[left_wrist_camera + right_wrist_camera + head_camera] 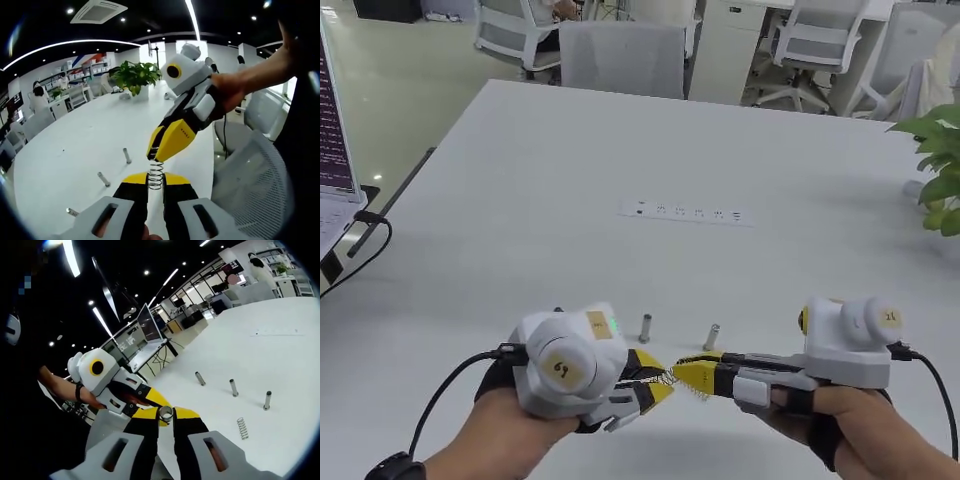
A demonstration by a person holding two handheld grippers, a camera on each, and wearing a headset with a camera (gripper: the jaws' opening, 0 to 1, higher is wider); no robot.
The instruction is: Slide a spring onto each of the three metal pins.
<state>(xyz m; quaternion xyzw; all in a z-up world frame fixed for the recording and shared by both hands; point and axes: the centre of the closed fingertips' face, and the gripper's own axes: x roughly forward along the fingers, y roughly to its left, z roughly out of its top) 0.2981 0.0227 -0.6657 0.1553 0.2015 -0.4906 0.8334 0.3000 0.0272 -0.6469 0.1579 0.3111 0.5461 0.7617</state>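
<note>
A small coil spring (156, 171) runs between the tips of both grippers, just above the white table (570, 200). My left gripper (156, 181) is shut on its near end. My right gripper (154, 154) comes in from the other side and is shut on the far end. In the right gripper view that spring (166, 413) shows end-on as a metal ring at the tips of the right gripper (166, 418). Three upright metal pins (200, 378) (233, 387) (267, 400) stand bare in a row. A second spring (242, 428) lies loose on the table near them. Two of the pins (645, 327) (712, 336) stand just beyond the jaws.
A white power strip (686, 212) lies mid-table. A green plant (935, 165) stands at the right edge, and a laptop (332, 150) with a black cable (365, 245) sits at the left. Office chairs (620, 55) line the far side.
</note>
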